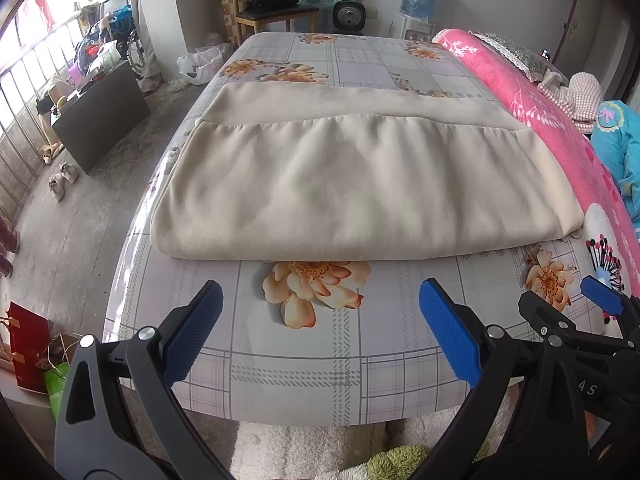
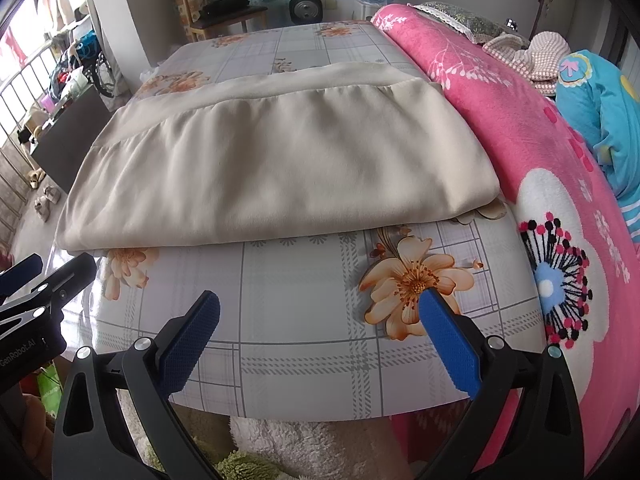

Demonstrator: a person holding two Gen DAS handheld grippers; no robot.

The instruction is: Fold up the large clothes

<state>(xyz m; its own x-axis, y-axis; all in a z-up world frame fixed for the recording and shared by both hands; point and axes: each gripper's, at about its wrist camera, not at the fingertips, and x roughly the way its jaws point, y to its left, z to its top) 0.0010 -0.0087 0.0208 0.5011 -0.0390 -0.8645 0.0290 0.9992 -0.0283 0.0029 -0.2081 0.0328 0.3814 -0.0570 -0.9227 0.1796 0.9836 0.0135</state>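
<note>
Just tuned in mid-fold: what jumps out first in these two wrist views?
The big beige folded cloth dominates, lying flat across the middle of the floral plaid bed sheet. Along its right side runs a bright pink floral blanket, with a turquoise garment piled beyond it. Up front, the left gripper and right gripper both stand open and empty, short of the cloth's near edge.

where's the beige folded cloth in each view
Left wrist: beige folded cloth fills the centre, beyond the open left gripper.
Right wrist: centre-left, beyond the open right gripper.
Shared landmark: pink blanket along the cloth's right side.
</note>
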